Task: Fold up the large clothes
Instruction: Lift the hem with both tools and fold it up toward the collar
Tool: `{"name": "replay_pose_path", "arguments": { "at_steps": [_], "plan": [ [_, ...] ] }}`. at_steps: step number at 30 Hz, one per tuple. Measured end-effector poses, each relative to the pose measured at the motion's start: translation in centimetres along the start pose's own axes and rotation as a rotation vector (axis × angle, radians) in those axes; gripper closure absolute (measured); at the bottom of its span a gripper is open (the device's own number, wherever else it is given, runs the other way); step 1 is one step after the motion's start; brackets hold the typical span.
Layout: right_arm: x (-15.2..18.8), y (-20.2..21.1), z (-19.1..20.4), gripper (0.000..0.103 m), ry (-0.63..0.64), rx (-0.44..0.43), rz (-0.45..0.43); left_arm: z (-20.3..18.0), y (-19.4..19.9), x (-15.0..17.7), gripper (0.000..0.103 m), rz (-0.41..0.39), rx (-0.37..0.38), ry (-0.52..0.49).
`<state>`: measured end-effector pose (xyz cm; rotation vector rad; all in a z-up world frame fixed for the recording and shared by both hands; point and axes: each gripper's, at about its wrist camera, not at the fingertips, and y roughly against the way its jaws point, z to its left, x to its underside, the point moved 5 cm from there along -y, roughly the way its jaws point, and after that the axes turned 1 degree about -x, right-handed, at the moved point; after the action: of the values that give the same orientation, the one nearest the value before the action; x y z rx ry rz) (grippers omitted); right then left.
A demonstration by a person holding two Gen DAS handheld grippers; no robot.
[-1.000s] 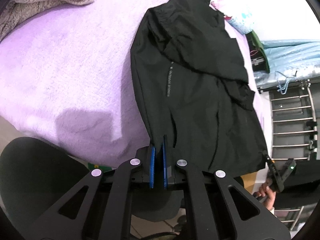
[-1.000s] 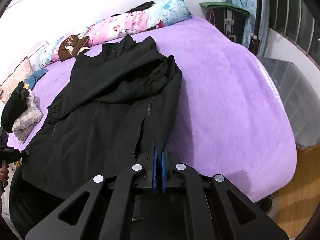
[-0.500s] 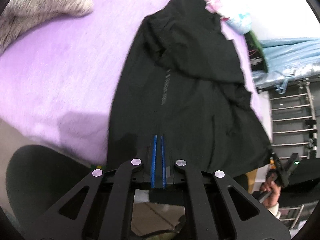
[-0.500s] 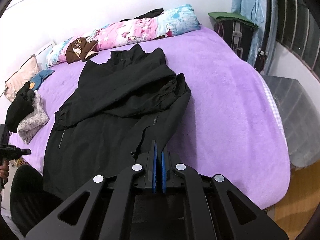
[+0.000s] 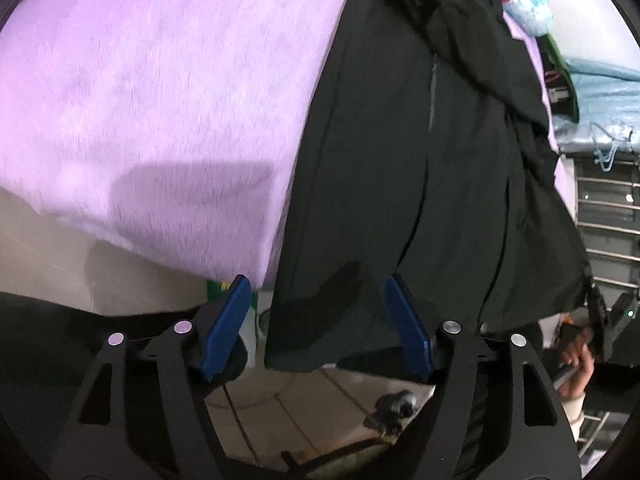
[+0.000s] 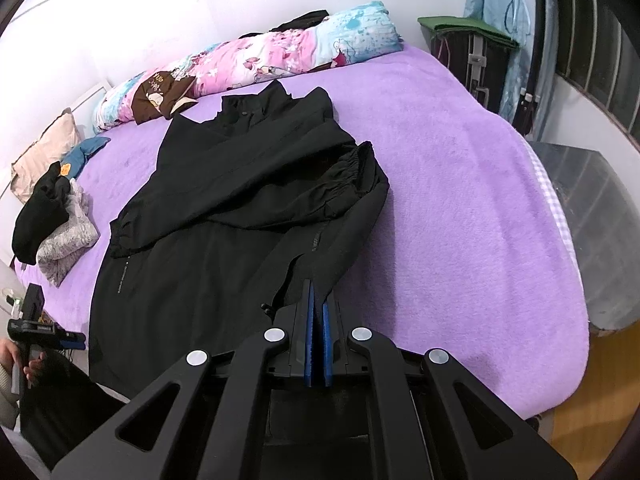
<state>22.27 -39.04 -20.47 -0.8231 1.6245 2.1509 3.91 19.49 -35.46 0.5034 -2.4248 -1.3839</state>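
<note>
A black jacket [image 5: 400,140] lies spread on the purple bed [image 5: 160,100], sleeves folded across its front. Its hem hangs over the bed's near edge. My left gripper [image 5: 316,280] is at that edge and its jaws are opening. A hem corner hangs loose between the blue pads [image 5: 224,320], which do not press on it. In the right wrist view the jacket [image 6: 224,240] stretches away toward the collar. My right gripper [image 6: 319,292] is shut on the other hem corner at the front opening.
A floral quilt [image 6: 280,56] and pillows line the head of the bed [image 6: 460,200]. A pile of clothes [image 6: 52,220] sits at its left side. A suitcase [image 6: 472,52], a grey box [image 6: 600,220] and window bars [image 5: 608,208] stand beyond. A hand [image 5: 576,360] holds the right tool.
My left gripper's jaws have gone from shut on the hem to wide apart, and it has sunk toward the bed's edge. The right gripper stays shut on its hem corner.
</note>
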Motion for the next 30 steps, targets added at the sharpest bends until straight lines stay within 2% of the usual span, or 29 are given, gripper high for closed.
{"name": "replay_pose_path", "arguments": {
  "at_steps": [6,14,16,17,19,20,22,23,25,30],
  "plan": [
    [-0.6,0.0,0.3,0.099,0.019,-0.004,0.000,1.2,-2.0,1.5,0.036,0.079,0.063,0.029],
    [-1.1,0.1,0.5,0.099,0.026,-0.002,0.001,0.5,-3.9,1.0,0.036,0.114,0.144,0.027],
    [-1.1,0.1,0.4,0.099,0.027,-0.002,0.003,0.7,-4.2,0.8,0.039,0.122,0.175,0.043],
    [-1.1,0.1,0.4,0.099,0.026,-0.002,0.005,0.7,-4.2,0.8,0.042,0.127,0.190,0.052],
    [-1.1,0.1,0.3,0.099,0.023,-0.002,0.009,0.4,-4.2,0.8,0.061,0.139,0.211,0.041],
    [-1.2,0.1,0.3,0.099,0.021,-0.003,0.010,0.4,-4.1,0.8,0.063,0.139,0.210,0.033],
    [-1.2,0.1,0.3,0.099,0.021,-0.003,0.011,0.1,-4.0,0.8,0.077,0.141,0.210,0.020],
    [-1.2,0.1,0.3,0.099,0.021,-0.003,0.012,0.0,-3.9,0.7,0.079,0.138,0.218,0.017],
    [-1.2,0.1,0.3,0.099,0.023,-0.003,0.012,-0.5,-3.6,0.7,0.091,0.128,0.232,0.006],
    [-1.2,-0.1,0.1,0.099,0.009,-0.008,0.018,-1.7,-2.1,0.6,0.099,0.084,0.264,-0.015]
  ]
}}
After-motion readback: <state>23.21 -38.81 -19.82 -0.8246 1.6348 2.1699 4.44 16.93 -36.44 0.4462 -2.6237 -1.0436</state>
